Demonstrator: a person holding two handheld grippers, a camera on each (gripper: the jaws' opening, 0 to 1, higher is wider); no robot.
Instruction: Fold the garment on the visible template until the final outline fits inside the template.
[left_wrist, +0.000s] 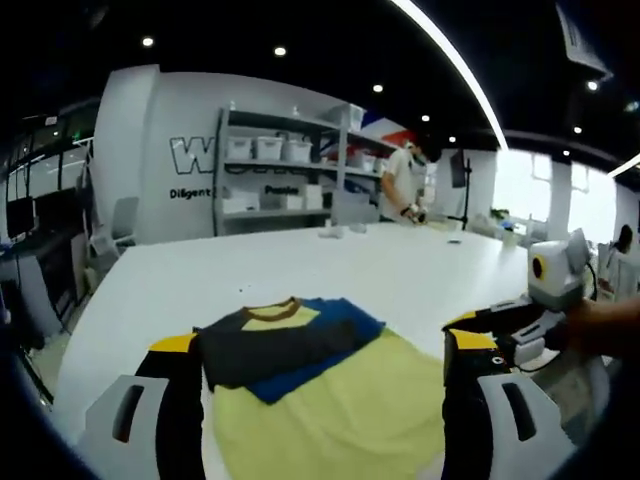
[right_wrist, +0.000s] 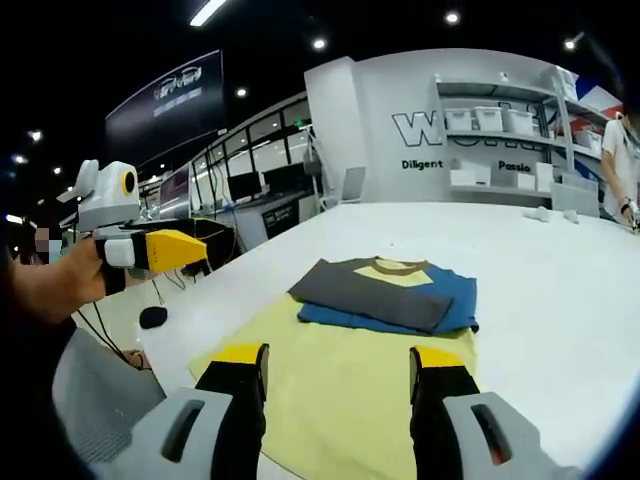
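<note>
Folded blue, grey and yellow T-shirt (right_wrist: 385, 293) lies on the pale yellow template sheet (right_wrist: 340, 385), white bench (right_wrist: 560, 290). My left gripper (left_wrist: 318, 365) and right gripper (right_wrist: 340, 368): jaws open, holding nothing.

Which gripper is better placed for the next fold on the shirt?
Right, probably. The right gripper hangs open directly over the garment's yellow lower half, jaws straddling it. The left gripper is held off the white table's edge, away from the cloth.
</note>
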